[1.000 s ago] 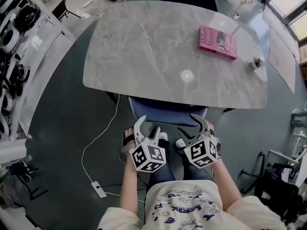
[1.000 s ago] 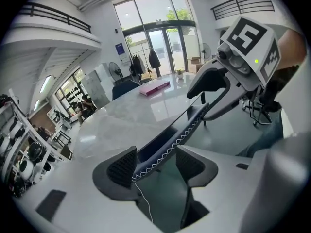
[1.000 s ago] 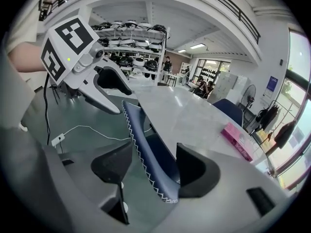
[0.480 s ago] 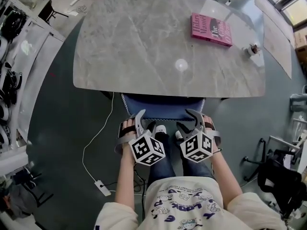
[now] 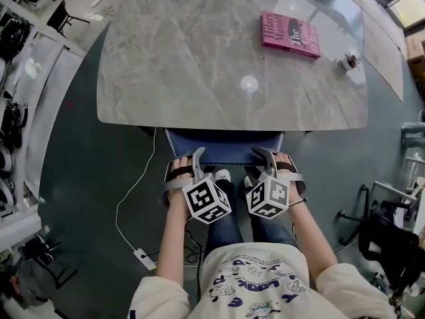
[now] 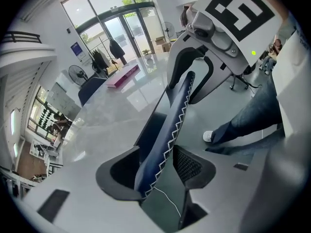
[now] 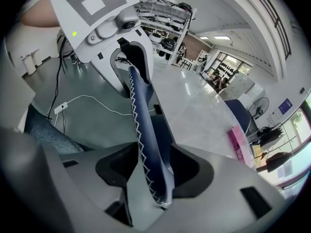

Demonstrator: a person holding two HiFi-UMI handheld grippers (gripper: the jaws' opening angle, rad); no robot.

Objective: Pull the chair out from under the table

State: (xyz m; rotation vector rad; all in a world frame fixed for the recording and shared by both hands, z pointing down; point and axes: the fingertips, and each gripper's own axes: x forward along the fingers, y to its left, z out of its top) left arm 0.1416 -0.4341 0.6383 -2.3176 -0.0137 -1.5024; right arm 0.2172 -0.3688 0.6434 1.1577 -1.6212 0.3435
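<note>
The dark blue chair [image 5: 226, 146] is tucked under the grey marble table [image 5: 199, 65]; only its white-stitched backrest top shows at the near edge. My left gripper [image 5: 190, 166] straddles the left part of that top edge, and my right gripper [image 5: 265, 161] straddles the right part. In the left gripper view the backrest edge [image 6: 170, 125] runs between the jaws of the left gripper [image 6: 158, 171], which are closing, with floor still showing beside one pad. In the right gripper view the backrest [image 7: 146, 125] likewise lies between the closing jaws of the right gripper [image 7: 150, 171].
A pink book [image 5: 291, 34] and a small object [image 5: 350, 62] lie on the table's far right. A white cable with a power strip [image 5: 143, 258] trails on the floor at the left. Shelving [image 5: 13, 111] lines the left side. The person's legs and shoes [image 5: 223, 176] stand right behind the chair.
Both grippers have sunk and moved forward onto the top of the backrest, rolling a little. Their jaws have narrowed around it. The chair itself has stayed under the table.
</note>
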